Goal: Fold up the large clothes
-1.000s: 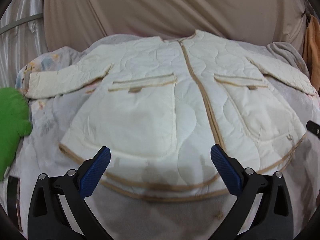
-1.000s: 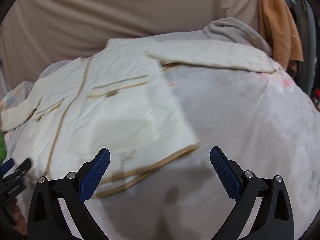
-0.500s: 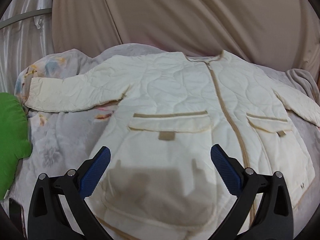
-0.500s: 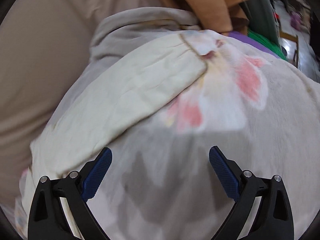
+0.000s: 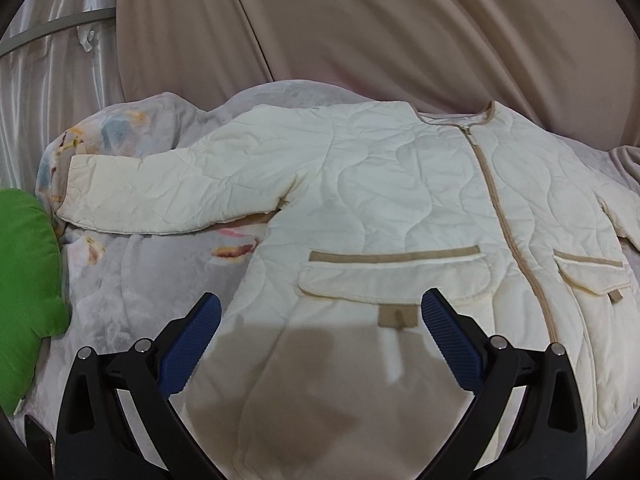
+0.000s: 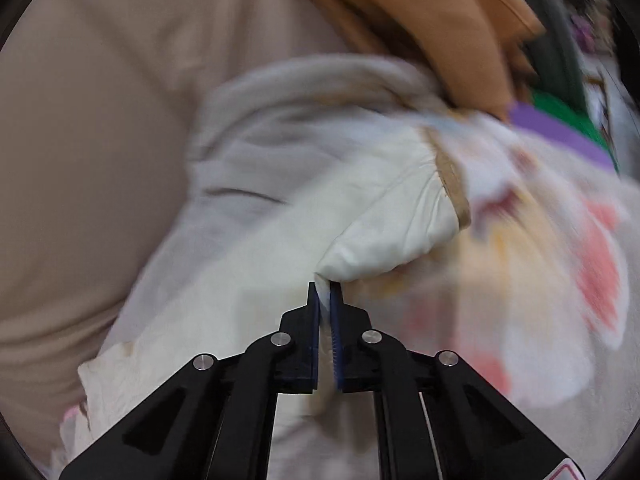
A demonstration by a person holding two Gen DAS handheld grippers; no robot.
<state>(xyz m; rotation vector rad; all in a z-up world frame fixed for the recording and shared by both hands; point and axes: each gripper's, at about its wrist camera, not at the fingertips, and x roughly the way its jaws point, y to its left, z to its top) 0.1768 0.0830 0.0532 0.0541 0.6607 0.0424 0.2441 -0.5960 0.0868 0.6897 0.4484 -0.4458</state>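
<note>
Right gripper: jaws closing, blue pads already pinching a fold of the cream sleeve near its tan-trimmed cuff. The cloth bunches up from the pinch point; the view is motion-blurred. Just past the cuff lies the floral blanket, flat and uncovered to the right. Beyond it, orange cloth hangs close over the far edge.

Left gripper: fingers spread wide, nothing between them, hovering above the lower front of the quilted jacket. The jacket lies face up, zipped, spread flat on the grey blanket. Its other sleeve stretches out sideways, its cuff ending near a green cushion. A bare strip of blanket is open between the sleeve, the cushion and the jacket's side seam. Pocket flap sits just ahead of the pads. Beige drape closes off the far side behind the collar.
</note>
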